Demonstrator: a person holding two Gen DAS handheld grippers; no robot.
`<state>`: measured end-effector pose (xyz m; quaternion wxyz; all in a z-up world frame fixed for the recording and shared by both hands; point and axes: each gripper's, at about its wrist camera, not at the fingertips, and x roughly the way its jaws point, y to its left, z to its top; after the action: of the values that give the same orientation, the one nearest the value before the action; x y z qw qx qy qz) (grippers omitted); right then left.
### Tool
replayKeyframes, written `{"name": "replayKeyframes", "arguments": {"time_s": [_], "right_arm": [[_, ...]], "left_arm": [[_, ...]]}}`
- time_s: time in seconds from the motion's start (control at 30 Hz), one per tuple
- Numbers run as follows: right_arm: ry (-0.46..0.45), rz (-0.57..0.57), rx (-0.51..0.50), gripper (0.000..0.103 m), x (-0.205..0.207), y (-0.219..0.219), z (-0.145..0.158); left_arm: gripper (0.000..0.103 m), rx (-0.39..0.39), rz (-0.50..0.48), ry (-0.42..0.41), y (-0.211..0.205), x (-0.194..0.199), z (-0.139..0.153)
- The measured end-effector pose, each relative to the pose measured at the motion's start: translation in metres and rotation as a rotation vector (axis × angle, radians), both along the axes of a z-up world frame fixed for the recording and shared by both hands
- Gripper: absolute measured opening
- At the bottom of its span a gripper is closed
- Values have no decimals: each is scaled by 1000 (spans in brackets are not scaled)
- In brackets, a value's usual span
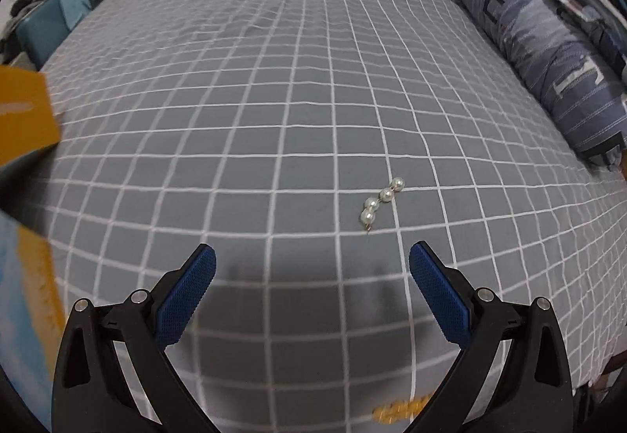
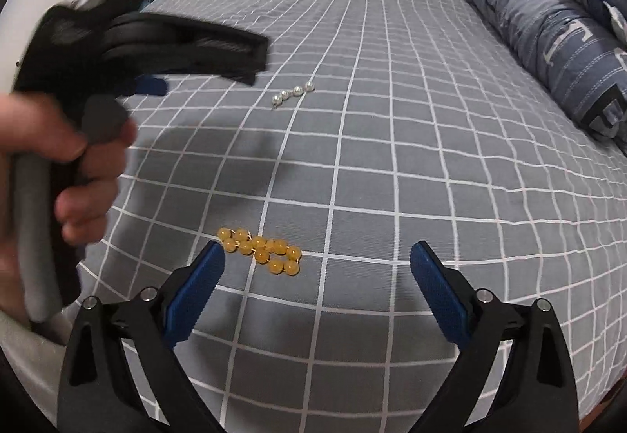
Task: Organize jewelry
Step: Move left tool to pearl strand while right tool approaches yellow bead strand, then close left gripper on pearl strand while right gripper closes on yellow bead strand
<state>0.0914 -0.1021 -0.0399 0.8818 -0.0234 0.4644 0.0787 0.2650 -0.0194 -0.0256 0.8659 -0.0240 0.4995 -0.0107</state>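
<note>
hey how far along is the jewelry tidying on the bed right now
Nothing looks put away yet. The pearl strand and the yellow bead strand both lie loose on the checked bedsheet, apart from each other. Nothing is in hand: the left gripper and the right gripper are both open and empty, each hovering near one strand. Both pieces are left to pick up; no box or tray is clearly in view.
</note>
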Motion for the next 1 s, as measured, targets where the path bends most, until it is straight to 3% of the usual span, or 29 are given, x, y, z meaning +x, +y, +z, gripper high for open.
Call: {"name": "replayKeyframes", "arguments": {"time_s": [0.27,0.37,0.5,0.87,1.0], "right_arm": [[45,32,-2,78,14,9,-26],[56,39,3,71,16,11,-31],[59,53,10,61,17,17,-32],[93,90,76,30,14,22,-33],[106,98,104,19,14,21,-33]], "left_arm": [[96,15,-36,24,-16,32,-25],[96,-13,-37,39,-15,37,-33],[91,7,-29,45,-18,44,-40],[52,27,6,56,-11,40,-48],[27,28,5,57,-11,39,-47]]}}
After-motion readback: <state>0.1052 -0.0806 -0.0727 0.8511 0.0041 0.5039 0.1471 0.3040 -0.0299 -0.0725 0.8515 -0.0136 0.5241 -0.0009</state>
